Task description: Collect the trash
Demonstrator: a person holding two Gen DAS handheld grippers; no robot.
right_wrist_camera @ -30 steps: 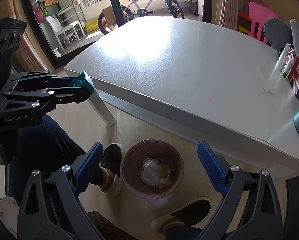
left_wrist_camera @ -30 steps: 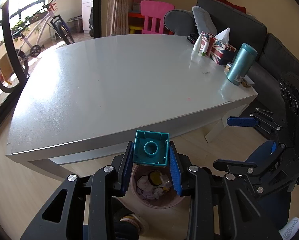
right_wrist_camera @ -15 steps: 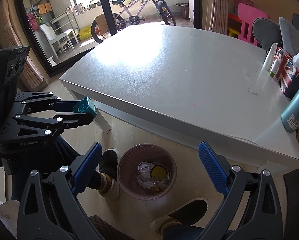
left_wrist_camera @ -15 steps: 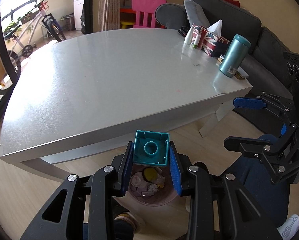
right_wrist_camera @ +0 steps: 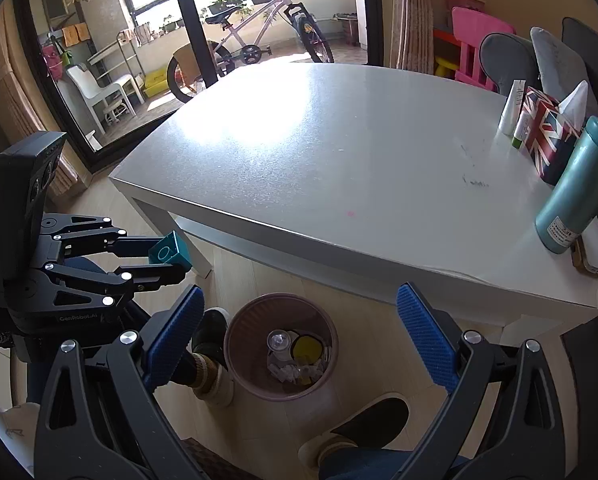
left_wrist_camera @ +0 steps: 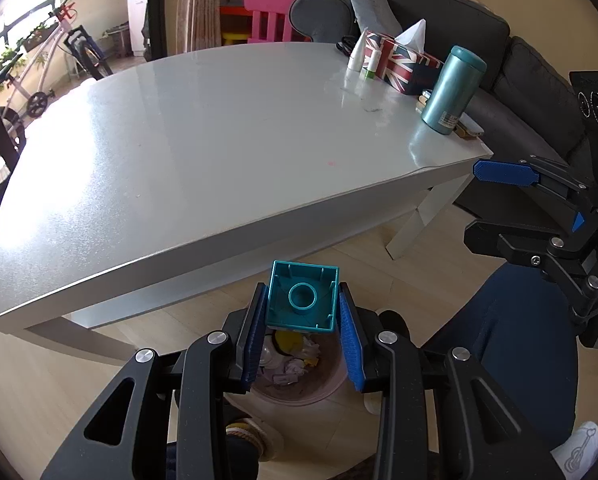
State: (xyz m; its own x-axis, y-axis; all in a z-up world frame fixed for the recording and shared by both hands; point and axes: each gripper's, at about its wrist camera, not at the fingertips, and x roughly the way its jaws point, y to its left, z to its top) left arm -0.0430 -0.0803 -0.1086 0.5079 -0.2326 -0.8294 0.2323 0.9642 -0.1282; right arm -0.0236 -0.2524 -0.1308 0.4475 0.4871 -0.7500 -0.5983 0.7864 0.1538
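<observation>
On the left, our left tongs [left_wrist_camera: 302, 334] are clamped on a teal toy block [left_wrist_camera: 303, 297], its hollow underside facing the camera, and directly below the blue pads sits the pink bin [left_wrist_camera: 299, 380] with crumpled paper and a yellow lid inside. Beyond the block stretches the white table [left_wrist_camera: 203, 152], with a teal flask [left_wrist_camera: 451, 90] and a flag-patterned tissue box [left_wrist_camera: 399, 62] at its far right. Our right tongs [right_wrist_camera: 299, 346] hang empty with pads wide apart, the bin [right_wrist_camera: 239, 356] on the floor between them.
</observation>
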